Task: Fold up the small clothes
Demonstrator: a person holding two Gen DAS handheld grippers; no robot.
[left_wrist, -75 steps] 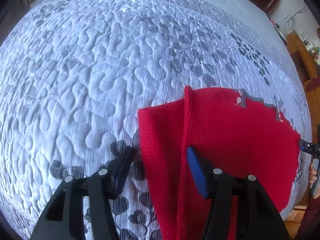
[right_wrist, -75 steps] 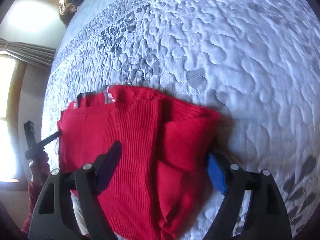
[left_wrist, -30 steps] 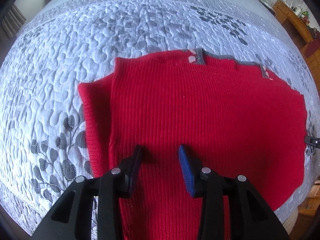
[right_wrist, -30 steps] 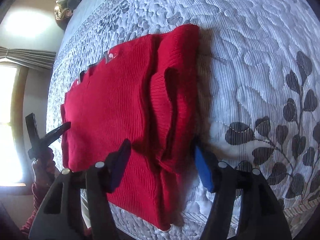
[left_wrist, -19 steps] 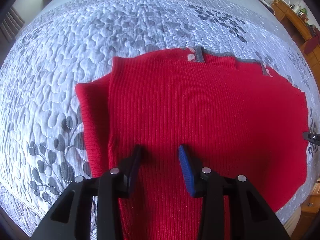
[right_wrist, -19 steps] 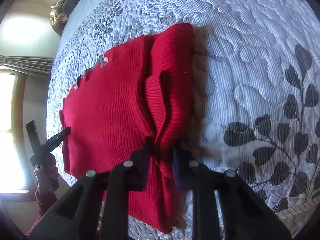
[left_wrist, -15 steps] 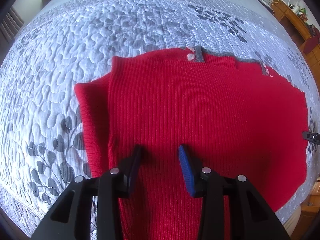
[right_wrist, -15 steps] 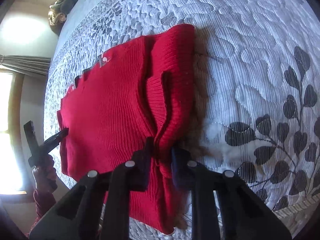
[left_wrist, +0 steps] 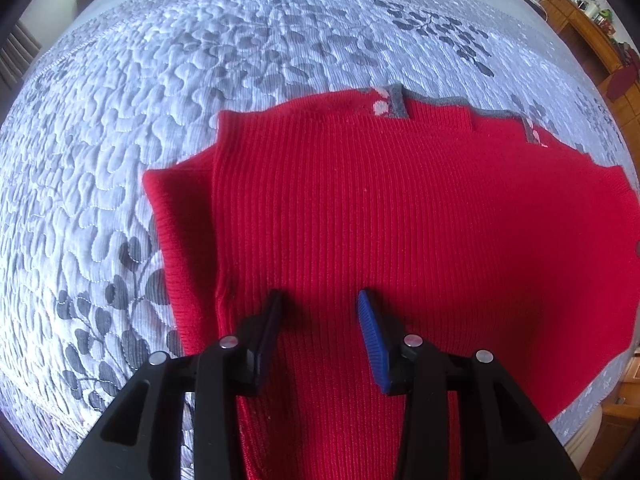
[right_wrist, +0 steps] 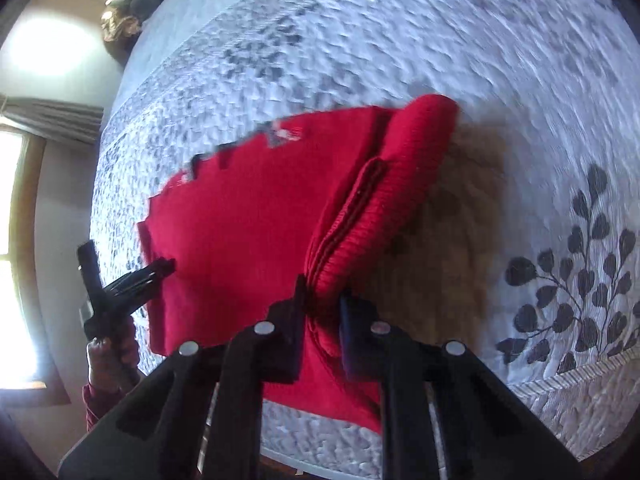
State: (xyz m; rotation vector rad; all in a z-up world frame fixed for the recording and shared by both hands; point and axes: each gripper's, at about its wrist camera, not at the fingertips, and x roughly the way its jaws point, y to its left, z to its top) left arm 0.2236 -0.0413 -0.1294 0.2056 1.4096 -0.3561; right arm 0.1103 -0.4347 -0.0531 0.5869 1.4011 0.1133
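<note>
Red knit sweater (left_wrist: 400, 208) spread on grey leaf-quilted bedspread (left_wrist: 160, 92), curtained window (right_wrist: 16, 216) at room's edge, wooden furniture (left_wrist: 592, 28) beyond bed, right gripper (right_wrist: 323, 304) jaws just closed, clamped on sweater's folded edge, left gripper (left_wrist: 318, 312) jaws partly apart, nothing pinched.

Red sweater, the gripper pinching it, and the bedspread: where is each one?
red sweater (left_wrist: 400, 220), left wrist view, on its ribbed middle.
right gripper (right_wrist: 323, 312), right wrist view, between its fingertips, shut on the sweater's folded edge.
bedspread (right_wrist: 520, 100), right wrist view, bare quilted part.

Right gripper (right_wrist: 323, 300) clamped on red sweater's (right_wrist: 248, 240) folded edge, raised off the quilted bedspread (right_wrist: 500, 100)
</note>
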